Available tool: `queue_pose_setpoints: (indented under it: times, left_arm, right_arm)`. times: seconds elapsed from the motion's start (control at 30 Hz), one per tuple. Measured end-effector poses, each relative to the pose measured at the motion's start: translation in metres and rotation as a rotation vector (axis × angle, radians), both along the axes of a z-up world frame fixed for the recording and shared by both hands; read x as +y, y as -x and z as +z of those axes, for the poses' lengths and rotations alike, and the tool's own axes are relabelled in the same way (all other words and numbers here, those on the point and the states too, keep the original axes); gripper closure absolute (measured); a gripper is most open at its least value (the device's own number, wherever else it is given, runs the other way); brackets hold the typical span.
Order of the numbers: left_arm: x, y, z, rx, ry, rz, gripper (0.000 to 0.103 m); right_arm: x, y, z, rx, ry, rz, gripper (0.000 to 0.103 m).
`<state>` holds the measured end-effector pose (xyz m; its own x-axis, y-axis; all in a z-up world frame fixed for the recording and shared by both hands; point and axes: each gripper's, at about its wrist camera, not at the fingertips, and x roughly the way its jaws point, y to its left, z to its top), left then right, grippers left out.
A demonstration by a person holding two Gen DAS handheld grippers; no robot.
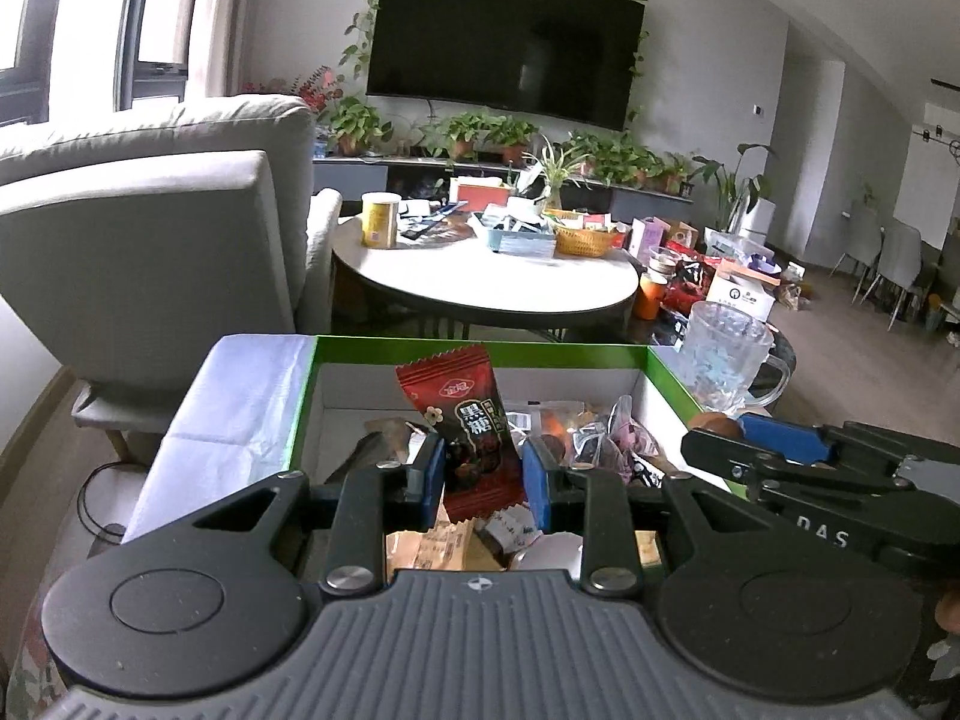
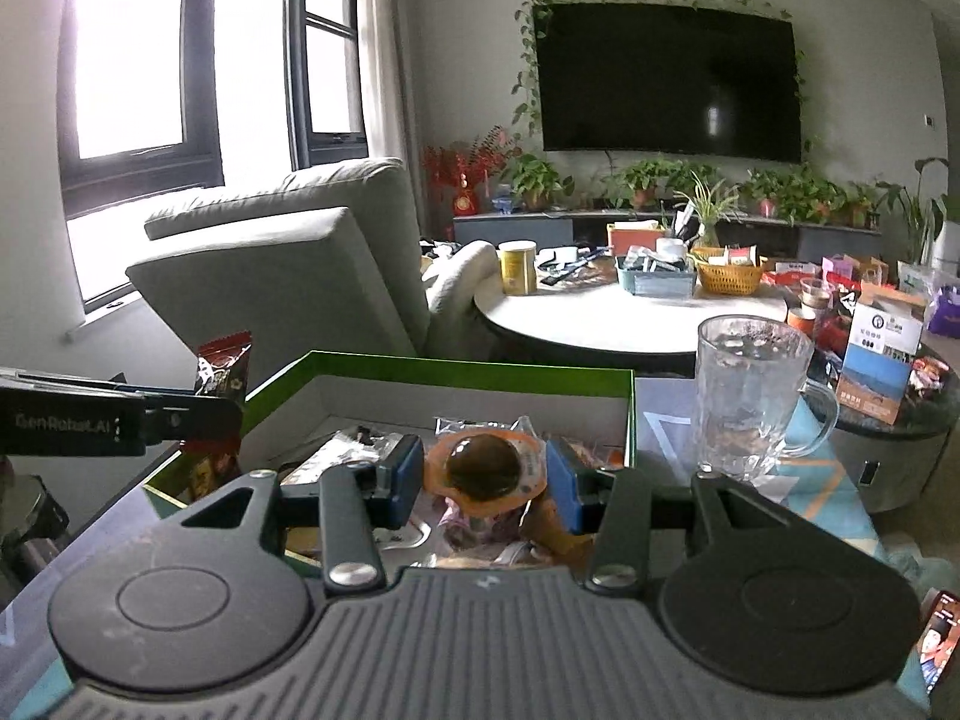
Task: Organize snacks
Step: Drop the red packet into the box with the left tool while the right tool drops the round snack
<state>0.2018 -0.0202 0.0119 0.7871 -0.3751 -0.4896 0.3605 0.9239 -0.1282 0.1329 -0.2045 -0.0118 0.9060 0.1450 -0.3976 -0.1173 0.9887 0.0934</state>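
- Left tool (image 1: 483, 483), in the left wrist view, has its two blue pads closed against one dark red candy packet (image 1: 465, 426), which stands upright above the green-rimmed box (image 1: 480, 353).
- One box shows here, holding a heap of wrapped snacks (image 1: 591, 432); one glass mug (image 1: 723, 354) stands just beyond its right corner, and a white sheet (image 1: 240, 396) lies at its left side.
- Only this view shows the right tool (image 1: 714, 438) from the side, reaching over the box's right wall.
- Right tool (image 2: 483, 471), in the right wrist view, grips one orange-rimmed sealed cup with a dark brown dome (image 2: 483, 468) over the same box (image 2: 420, 367).
- This view alone shows the patterned tabletop (image 2: 810, 480) under the mug (image 2: 750, 396), and the left tool (image 2: 210, 414) from the side with its red packet (image 2: 223, 366).
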Motion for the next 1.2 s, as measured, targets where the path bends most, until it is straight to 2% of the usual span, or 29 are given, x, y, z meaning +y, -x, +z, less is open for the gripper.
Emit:
queue_pose_setpoints:
  times: [0.53, 0.6, 0.67, 0.77, 1.2]
  left_arm:
    - [-0.014, -0.034, -0.040, 0.100, -0.058, 0.010, 0.076]
    - [-0.014, -0.034, -0.040, 0.106, -0.068, 0.009, 0.073]
    - [-0.014, -0.033, -0.040, 0.104, -0.078, 0.011, 0.064]
    - [-0.014, -0.030, -0.038, 0.104, -0.078, 0.010, 0.063]
    - [-0.006, 0.001, -0.027, 0.069, -0.081, 0.060, 0.057]
  right_arm:
    - [-0.003, -0.025, -0.026, 0.102, -0.009, -0.026, 0.054]
    - [-0.002, -0.024, -0.027, 0.111, -0.010, -0.022, 0.053]
    - [-0.001, -0.023, -0.027, 0.107, -0.006, -0.023, 0.049]
    - [0.000, -0.019, -0.025, 0.099, -0.004, -0.026, 0.044]
    - [0.002, 0.008, -0.019, 0.081, -0.037, -0.029, 0.044]
